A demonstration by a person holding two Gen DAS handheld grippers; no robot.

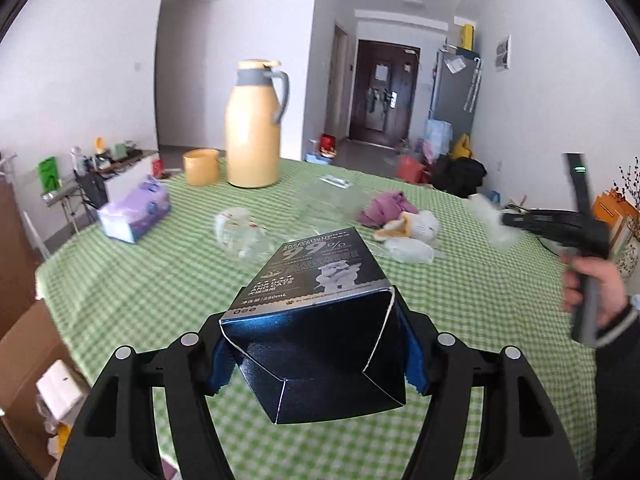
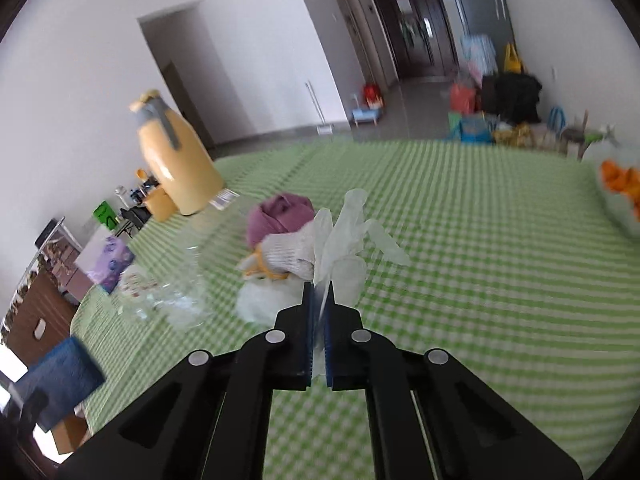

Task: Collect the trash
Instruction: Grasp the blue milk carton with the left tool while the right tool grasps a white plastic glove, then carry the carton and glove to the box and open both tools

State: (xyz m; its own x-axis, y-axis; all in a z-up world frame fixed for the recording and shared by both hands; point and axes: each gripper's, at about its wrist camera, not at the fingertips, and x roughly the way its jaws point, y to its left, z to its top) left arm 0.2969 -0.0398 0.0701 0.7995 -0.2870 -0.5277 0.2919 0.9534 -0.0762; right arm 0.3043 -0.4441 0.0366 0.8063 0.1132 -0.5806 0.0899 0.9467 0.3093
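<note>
My left gripper is shut on a dark blue carton with a "99%" print and holds it above the green checked table. The carton also shows at the lower left of the right wrist view. My right gripper is shut on a thin translucent disposable glove and holds it above the table; it also shows blurred in the left wrist view. On the table lie a white knit glove, a purple cloth and crumpled clear plastic.
A yellow thermos jug and a yellow cup stand at the table's far side. A purple tissue pack lies at the left. An open cardboard box with trash sits on the floor left of the table. Orange peels lie at the right.
</note>
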